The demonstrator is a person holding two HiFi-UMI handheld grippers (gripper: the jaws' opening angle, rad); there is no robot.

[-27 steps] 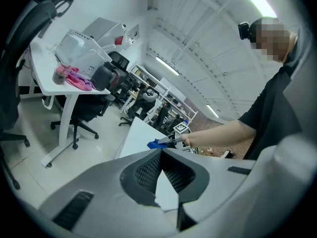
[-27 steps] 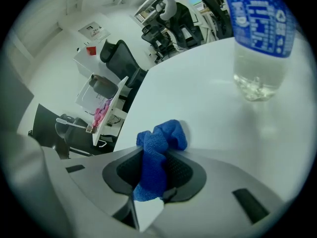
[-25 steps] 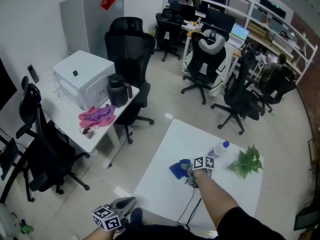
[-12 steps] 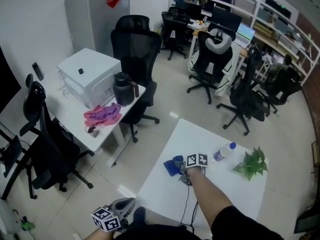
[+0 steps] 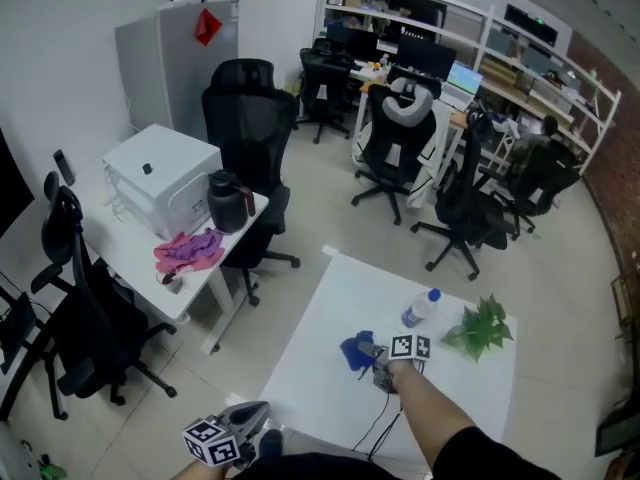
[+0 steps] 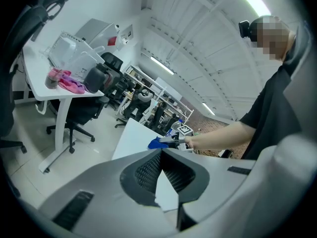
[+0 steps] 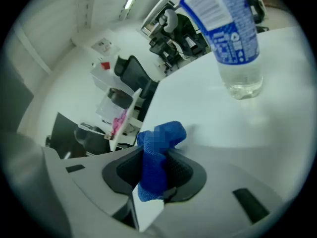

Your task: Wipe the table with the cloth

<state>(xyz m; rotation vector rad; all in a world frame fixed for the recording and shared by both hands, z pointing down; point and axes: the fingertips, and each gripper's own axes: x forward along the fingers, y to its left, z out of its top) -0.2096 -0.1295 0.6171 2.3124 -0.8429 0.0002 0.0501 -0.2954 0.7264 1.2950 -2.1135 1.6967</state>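
Meanwhile, the right claw point(image 7: 156, 176), clamped on the blue cloth point(image 5: 356, 350), had swung back nearer the water bottle point(image 5: 420, 310) over the middle of the table point(image 5: 330, 303), suggesting wiping was under way, while the left claw point(image 6: 161, 155) stayed closed, empty, off the near edge.

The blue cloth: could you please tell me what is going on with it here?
A person holds a claw in each hand. The right claw is shut on the blue cloth over the white table, with a water bottle and a small green plant standing nearby. The left claw is off the table, by its near edge, shut and empty. Whether the cloth touches the surface cannot be told.
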